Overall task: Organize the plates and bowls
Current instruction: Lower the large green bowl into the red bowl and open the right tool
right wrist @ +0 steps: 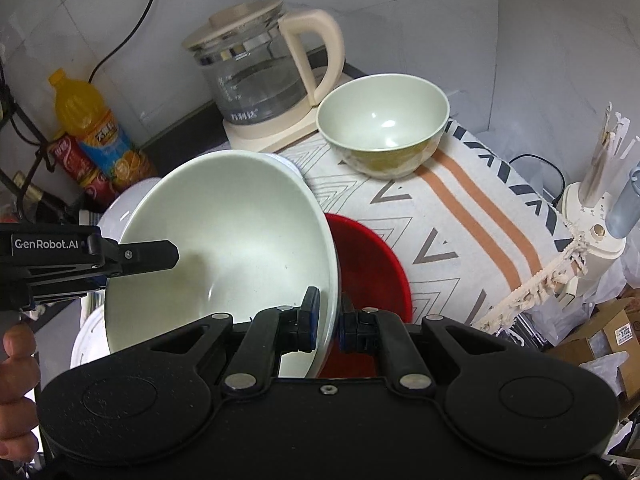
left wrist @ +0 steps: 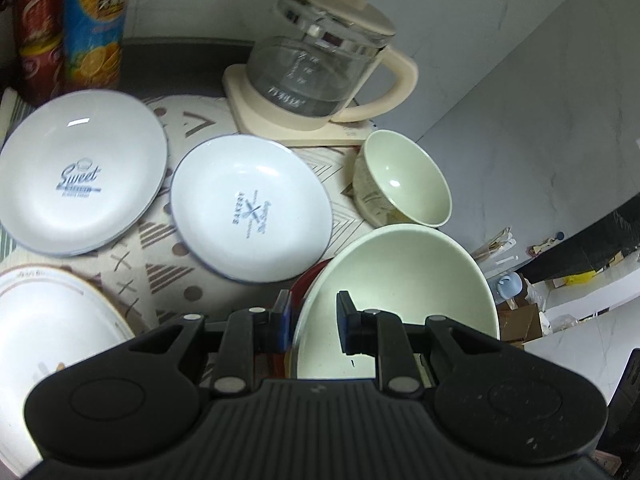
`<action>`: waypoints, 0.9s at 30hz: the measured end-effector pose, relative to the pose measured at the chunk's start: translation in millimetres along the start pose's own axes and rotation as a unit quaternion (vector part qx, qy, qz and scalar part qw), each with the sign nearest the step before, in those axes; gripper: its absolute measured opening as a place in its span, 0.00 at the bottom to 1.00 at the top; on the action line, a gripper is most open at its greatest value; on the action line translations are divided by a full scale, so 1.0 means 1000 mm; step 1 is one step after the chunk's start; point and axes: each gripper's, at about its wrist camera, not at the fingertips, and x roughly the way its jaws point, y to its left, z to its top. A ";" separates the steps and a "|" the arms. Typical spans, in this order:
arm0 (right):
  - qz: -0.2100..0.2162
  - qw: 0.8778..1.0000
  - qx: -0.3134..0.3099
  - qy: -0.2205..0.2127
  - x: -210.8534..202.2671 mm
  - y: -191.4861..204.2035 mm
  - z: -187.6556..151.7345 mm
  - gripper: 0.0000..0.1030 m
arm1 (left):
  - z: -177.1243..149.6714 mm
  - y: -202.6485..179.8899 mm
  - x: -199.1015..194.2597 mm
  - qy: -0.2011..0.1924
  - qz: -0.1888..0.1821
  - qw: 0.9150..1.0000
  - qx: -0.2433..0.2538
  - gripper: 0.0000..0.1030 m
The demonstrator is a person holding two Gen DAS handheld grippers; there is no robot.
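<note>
A large pale green bowl [right wrist: 224, 240] is tilted above a red bowl [right wrist: 372, 264] on the patterned cloth. My right gripper [right wrist: 328, 322] is shut on its near rim. My left gripper [left wrist: 314, 318] straddles the bowl's [left wrist: 404, 280] other rim, one finger inside, one outside, jaws a little apart; it also shows in the right wrist view [right wrist: 152, 256]. A small green bowl [right wrist: 382, 124] stands upright behind; in the left view it [left wrist: 404, 182] looks tilted. Two white plates with blue print [left wrist: 80, 172] [left wrist: 252, 208] lie to the left. A white gold-rimmed plate [left wrist: 48, 328] lies near left.
A glass kettle on a cream base [left wrist: 320, 68] [right wrist: 260, 80] stands at the back. An orange juice bottle [right wrist: 92, 128] and red cans [left wrist: 38, 32] stand at back left. The table edge with fringe [right wrist: 532, 292] drops off right, with boxes [right wrist: 612, 332] below.
</note>
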 end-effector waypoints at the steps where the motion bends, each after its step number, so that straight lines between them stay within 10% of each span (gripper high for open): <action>1: -0.001 1.000 -0.005 0.000 0.002 0.001 -0.001 0.10 | -0.002 0.003 0.001 0.001 0.000 1.000 -0.005 0.20; 27: -0.052 0.998 -0.028 0.014 0.036 -0.016 0.004 0.12 | -0.004 0.006 0.020 0.000 0.003 1.000 -0.021 0.28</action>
